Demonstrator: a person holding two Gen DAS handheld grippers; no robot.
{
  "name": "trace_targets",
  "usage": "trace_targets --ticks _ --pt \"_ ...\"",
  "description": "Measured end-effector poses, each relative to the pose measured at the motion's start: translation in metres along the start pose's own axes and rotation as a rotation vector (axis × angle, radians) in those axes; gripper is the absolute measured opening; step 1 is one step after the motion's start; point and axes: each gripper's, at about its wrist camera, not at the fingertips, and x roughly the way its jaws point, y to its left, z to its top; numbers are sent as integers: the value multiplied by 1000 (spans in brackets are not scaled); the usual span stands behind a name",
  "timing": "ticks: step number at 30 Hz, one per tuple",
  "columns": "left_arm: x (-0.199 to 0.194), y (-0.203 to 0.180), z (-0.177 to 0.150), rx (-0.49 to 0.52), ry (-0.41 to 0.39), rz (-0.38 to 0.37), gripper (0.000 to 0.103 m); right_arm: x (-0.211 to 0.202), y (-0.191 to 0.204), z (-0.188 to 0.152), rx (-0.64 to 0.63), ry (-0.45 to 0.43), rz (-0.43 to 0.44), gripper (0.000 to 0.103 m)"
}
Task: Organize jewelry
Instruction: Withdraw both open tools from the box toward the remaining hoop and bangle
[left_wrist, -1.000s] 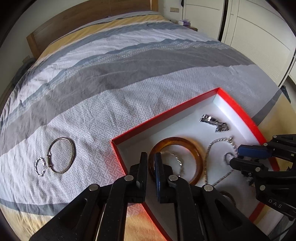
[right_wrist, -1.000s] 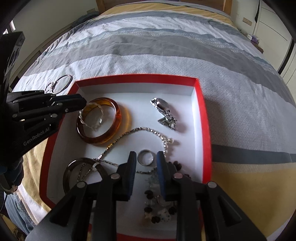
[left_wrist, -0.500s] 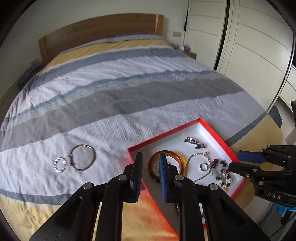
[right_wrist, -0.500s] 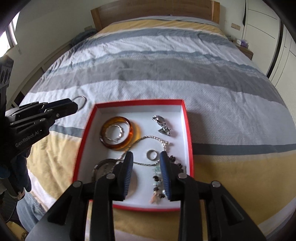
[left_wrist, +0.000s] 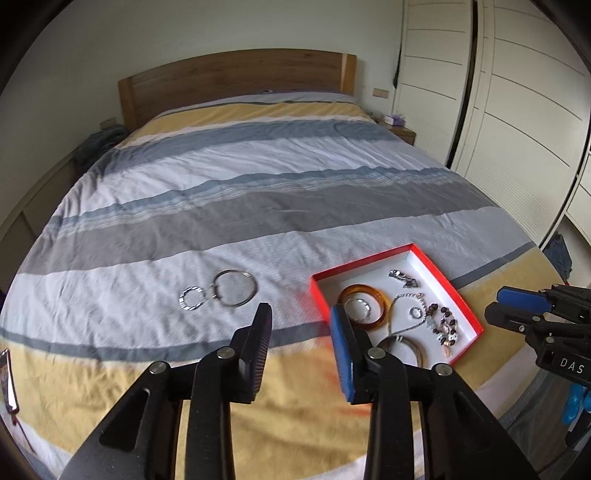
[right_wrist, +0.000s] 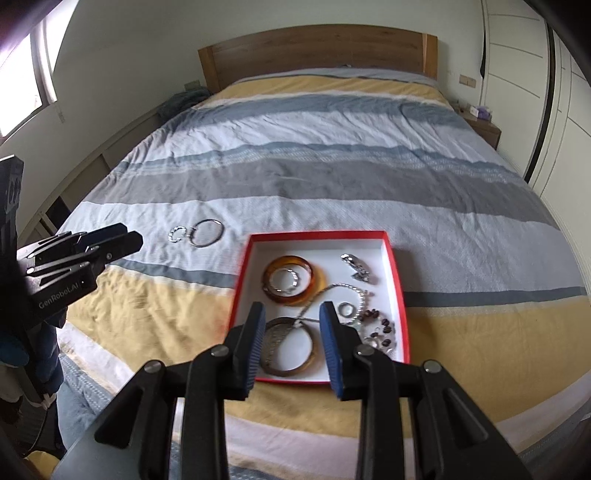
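Note:
A red-rimmed white tray (left_wrist: 465, 295) (right_wrist: 399, 280) lies on the bed's near right part. In it are an amber bangle (left_wrist: 365, 306) (right_wrist: 295, 280), a silver chain (right_wrist: 332, 291), a small ring (right_wrist: 346, 309), a watch (right_wrist: 356, 266), a beaded bracelet (right_wrist: 380, 328) and a dark bangle (right_wrist: 288, 347). A large silver hoop (left_wrist: 234, 288) (right_wrist: 207, 232) and a small twisted ring (left_wrist: 191, 297) (right_wrist: 177, 233) lie on the cover left of the tray. My left gripper (left_wrist: 301, 332) is open and empty, held above the bed. My right gripper (right_wrist: 291, 328) is open and empty, above the tray's near edge.
The striped bedcover (left_wrist: 258, 206) runs back to a wooden headboard (right_wrist: 314, 51). White wardrobe doors (left_wrist: 517, 110) stand at the right with a nightstand (right_wrist: 480, 125) beside the bed. A window (right_wrist: 22, 81) is on the left wall.
Both grippers have pulled back and up from the tray, so much more of the bed shows. Both have opened wider. The jewelry has not moved.

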Motion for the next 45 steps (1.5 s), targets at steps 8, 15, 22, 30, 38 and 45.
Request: trace_targets --ticks 8,15,22,30,38,45 --pt "-32 40 -26 -44 -29 52 42 -9 37 -3 -30 -17 15 32" --pt "-38 85 -44 -78 -28 116 42 0 64 3 -38 -15 14 33" --pt "-29 140 -61 -121 -38 186 42 23 91 20 5 -16 -2 37" --pt "-1 220 -79 -188 -37 271 47 76 135 40 8 23 -45 37" --pt "33 284 -90 -242 -23 327 50 151 170 59 -27 98 -76 42" --pt "54 302 -90 -233 -43 349 55 196 191 69 -60 126 -69 42"
